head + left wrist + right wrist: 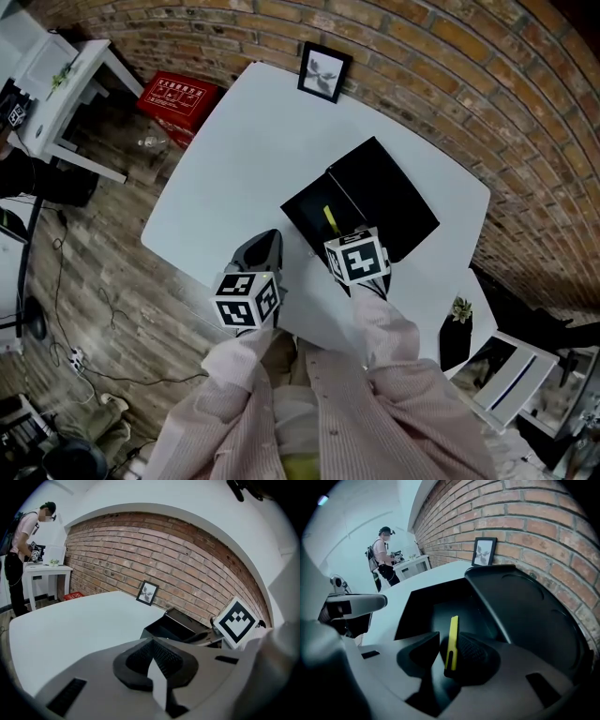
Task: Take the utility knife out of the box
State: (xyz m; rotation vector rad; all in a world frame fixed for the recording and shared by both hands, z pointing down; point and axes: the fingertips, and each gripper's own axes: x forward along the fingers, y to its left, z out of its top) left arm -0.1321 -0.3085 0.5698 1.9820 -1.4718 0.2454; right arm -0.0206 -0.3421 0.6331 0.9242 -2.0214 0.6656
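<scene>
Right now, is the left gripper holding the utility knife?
No, the left gripper's jaws are together with nothing between them; the yellow utility knife sits between the right gripper's jaws.

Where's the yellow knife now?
In the head view, the utility knife sits between the jaws of the right gripper, over the open black box on the white table.

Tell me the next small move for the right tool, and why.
Probably lift the right tool up and back: the yellow utility knife stands on edge between its jaws, apparently gripped, but hangs over the open black box.
</scene>
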